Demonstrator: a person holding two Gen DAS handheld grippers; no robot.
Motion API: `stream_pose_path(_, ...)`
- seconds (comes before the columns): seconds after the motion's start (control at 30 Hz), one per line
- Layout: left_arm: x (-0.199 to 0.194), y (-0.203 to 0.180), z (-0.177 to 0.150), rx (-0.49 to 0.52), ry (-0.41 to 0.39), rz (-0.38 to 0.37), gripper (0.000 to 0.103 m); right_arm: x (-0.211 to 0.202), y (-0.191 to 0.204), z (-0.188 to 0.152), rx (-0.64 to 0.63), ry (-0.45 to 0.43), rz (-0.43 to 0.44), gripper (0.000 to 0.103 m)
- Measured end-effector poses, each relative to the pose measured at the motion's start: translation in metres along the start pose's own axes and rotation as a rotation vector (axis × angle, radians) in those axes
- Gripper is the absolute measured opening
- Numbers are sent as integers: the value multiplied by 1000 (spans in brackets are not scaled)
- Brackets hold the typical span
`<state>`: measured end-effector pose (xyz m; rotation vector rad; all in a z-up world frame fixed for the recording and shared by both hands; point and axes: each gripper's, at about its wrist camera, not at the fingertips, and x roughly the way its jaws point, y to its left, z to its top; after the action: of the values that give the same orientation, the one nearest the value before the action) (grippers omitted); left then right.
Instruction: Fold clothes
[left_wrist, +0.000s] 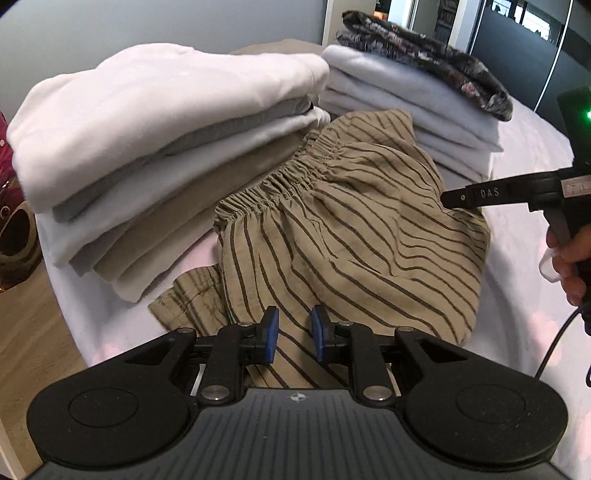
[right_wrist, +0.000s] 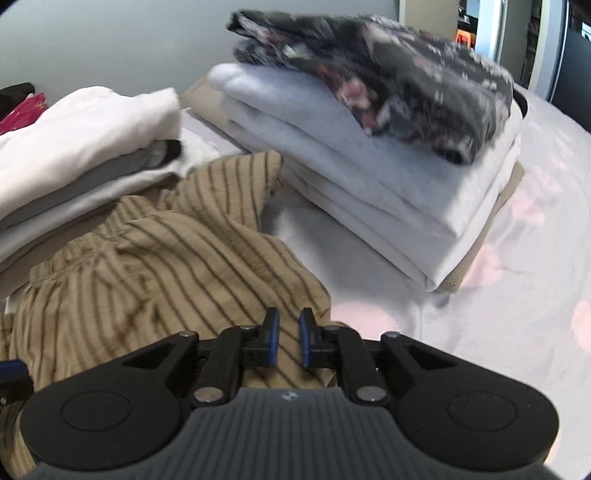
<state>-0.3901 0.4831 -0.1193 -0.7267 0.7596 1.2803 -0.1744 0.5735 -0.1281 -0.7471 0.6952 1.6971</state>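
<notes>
A tan garment with dark stripes and a gathered elastic waistband (left_wrist: 332, 229) lies crumpled on the pale bed (left_wrist: 524, 236). It also shows in the right wrist view (right_wrist: 159, 266). My left gripper (left_wrist: 294, 334) hangs over its near edge with the jaws a little apart and nothing between them. My right gripper (right_wrist: 288, 338) hovers over the garment's right edge, jaws a little apart and empty. The right gripper also shows in the left wrist view (left_wrist: 454, 197) at the garment's right side, seen from the side.
A folded stack of white, grey and beige clothes (left_wrist: 155, 147) sits left of the garment. A second folded white stack (right_wrist: 369, 184) with a dark floral item (right_wrist: 399, 85) on top sits behind it. The bed edge and wooden floor (left_wrist: 33, 343) are at the left.
</notes>
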Motion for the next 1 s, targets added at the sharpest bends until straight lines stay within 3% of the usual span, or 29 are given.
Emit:
stream_pose_path(0.27, 6, 0, -2, 21, 17, 27, 17, 9, -6, 4, 30, -6, -2, 15)
stream_pose_path(0.6, -27, -4, -6, 35, -34, -8, 20, -67, 19, -1, 9, -84, 11, 25)
stream_pose_path(0.73, -44, -5, -6, 32, -70, -26, 31, -101, 40, -10, -23, -114, 23, 35)
stream_pose_path(0.83, -57, -5, -8, 40, -100, -41, 42, -123, 55, -18, -25, -115, 21, 36)
stream_pose_path(1.0, -76, -6, -14, 66, -135, -62, 45, -152, 81, -44, 7, -121, -2, 47)
